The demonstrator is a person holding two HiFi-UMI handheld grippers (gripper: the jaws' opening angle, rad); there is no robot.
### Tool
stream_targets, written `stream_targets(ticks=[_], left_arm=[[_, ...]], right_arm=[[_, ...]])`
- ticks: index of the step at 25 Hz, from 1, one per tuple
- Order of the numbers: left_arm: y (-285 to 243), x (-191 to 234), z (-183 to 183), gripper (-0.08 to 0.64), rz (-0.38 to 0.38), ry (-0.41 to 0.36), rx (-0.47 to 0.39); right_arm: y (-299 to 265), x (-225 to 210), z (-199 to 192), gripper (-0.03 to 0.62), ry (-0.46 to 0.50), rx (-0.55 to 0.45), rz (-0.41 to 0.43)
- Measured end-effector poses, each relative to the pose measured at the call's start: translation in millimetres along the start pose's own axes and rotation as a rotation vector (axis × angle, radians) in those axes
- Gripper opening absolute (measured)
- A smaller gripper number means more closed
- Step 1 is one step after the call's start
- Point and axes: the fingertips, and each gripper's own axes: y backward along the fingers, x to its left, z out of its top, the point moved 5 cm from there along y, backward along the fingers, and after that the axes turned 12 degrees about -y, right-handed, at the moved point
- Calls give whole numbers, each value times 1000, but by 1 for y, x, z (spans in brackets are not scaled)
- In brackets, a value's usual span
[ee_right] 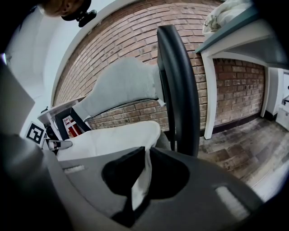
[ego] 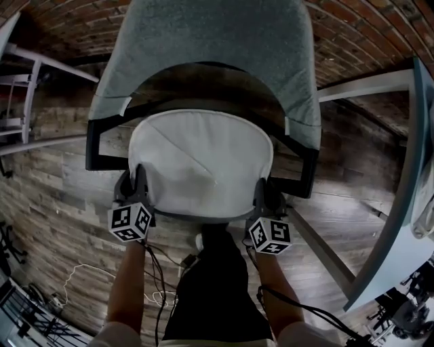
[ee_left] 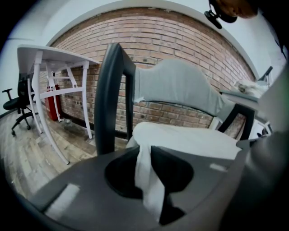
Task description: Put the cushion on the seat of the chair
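A white seat cushion (ego: 201, 162) lies flat over the seat of a chair (ego: 203, 47) with a grey padded back and black frame. My left gripper (ego: 139, 186) is shut on the cushion's near left edge, and white fabric (ee_left: 146, 173) is pinched between its jaws. My right gripper (ego: 266, 196) is shut on the near right edge, with a fold of the same cushion (ee_right: 140, 180) between its jaws. Black armrests (ego: 95, 146) flank the cushion on both sides. The seat under the cushion is hidden.
A white desk (ego: 393, 203) edges the right side, with a pile of cloth (ee_right: 226, 13) on top. Another white table (ee_left: 49, 58) and a black office chair (ee_left: 16, 106) stand at the left. Behind is a brick wall (ee_left: 180, 40). Cables (ego: 159, 271) trail over the wooden floor.
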Motion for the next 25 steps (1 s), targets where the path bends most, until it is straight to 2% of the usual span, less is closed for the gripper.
stream_targets(ticks=[12, 19, 25], left_arm=[[-9, -2, -10, 46, 29, -45, 36], [-9, 1, -10, 49, 14, -15, 54], [-4, 5, -8, 89, 49, -10, 41]], right_arm=[[-11, -4, -15, 35, 66, -2, -78], [-8, -4, -13, 41, 45, -9, -79], [-5, -2, -9, 58, 69, -44, -100]])
